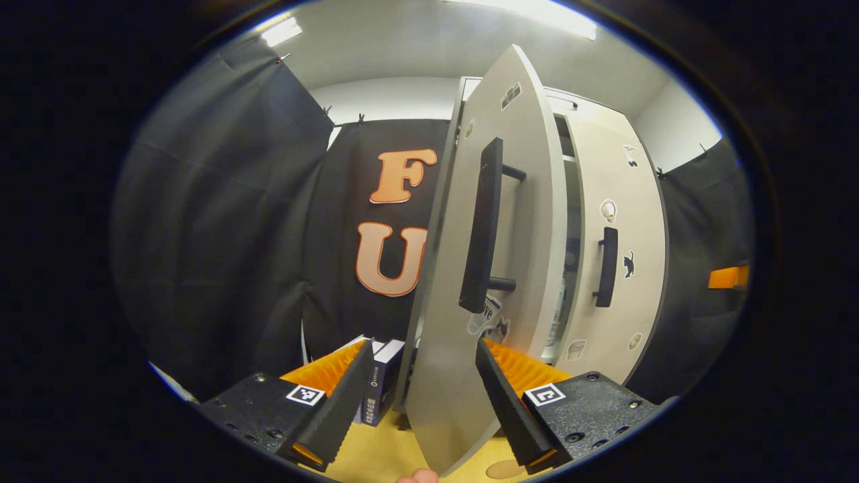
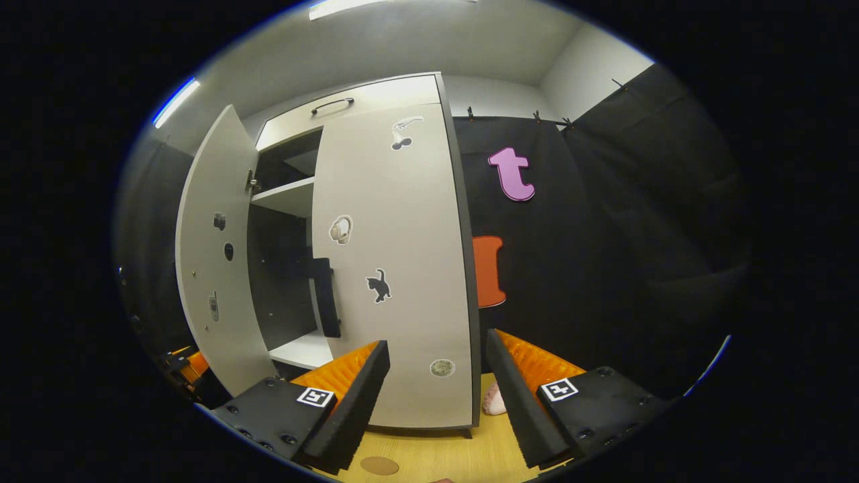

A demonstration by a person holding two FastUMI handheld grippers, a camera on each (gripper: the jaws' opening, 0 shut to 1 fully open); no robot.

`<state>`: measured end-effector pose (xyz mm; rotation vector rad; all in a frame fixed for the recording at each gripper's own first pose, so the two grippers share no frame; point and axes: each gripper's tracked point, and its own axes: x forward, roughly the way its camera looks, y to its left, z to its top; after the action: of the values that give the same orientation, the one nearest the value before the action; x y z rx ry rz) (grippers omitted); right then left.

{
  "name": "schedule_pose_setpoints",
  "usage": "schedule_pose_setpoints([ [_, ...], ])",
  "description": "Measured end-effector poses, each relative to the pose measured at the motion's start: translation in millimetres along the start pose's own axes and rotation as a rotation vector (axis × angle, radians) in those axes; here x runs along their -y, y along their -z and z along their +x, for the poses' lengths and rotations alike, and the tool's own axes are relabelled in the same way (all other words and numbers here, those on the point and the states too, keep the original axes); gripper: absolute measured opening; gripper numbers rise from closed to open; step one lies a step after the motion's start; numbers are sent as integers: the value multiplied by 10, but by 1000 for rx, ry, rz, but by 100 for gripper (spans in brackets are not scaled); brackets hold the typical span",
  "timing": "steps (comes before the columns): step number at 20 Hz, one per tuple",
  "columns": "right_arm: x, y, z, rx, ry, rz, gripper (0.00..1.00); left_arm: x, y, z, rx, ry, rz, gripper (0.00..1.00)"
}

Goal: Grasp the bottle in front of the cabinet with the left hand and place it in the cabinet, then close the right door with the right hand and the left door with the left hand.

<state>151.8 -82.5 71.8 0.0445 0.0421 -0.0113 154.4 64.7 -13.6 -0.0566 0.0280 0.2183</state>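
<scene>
The pale cabinet stands on a wooden table. Its right door lies flush against the front. The left door stands roughly half open, its black bar handle facing me. My left gripper is open, with the left door's lower free edge between its spread fingers. Whether a finger touches the door I cannot tell. Through the gap between the doors a pale shape shows on a shelf, perhaps the bottle. My right gripper is open, low before the right door.
Dark boxes stand left of the cabinet's foot. A small pink-white object lies at the cabinet's right corner. The wooden tabletop runs under both grippers. Black cloth walls close in on both sides.
</scene>
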Motion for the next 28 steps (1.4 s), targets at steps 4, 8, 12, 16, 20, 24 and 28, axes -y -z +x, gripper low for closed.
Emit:
schedule_pose_setpoints([
  [4, 78, -28, -36, 9, 20, -9, 87, 229, 47, 99, -10, 53, -14, 93],
  [8, 85, -24, -84, 8, 22, -14, 87, 422, 84, 177, -23, 99, -15, 94],
  [12, 108, 12, -135, 0, 31, -21, 87, 458, -131, 120, 32, 89, 7, 95],
  [16, 116, 26, -151, -6, 34, -12, 87, 450, -494, 122, 91, 80, -25, 95],
  [20, 132, 33, -165, -9, 35, -13, 87, 587, -683, 311, 108, 100, -62, 95],
  [24, 204, 44, -193, -15, 55, -28, 87, 878, -666, 524, 70, 169, -96, 95],
  [28, 282, 77, -225, -25, 74, -43, 87, 1138, -570, 718, 34, 227, -55, 95],
])
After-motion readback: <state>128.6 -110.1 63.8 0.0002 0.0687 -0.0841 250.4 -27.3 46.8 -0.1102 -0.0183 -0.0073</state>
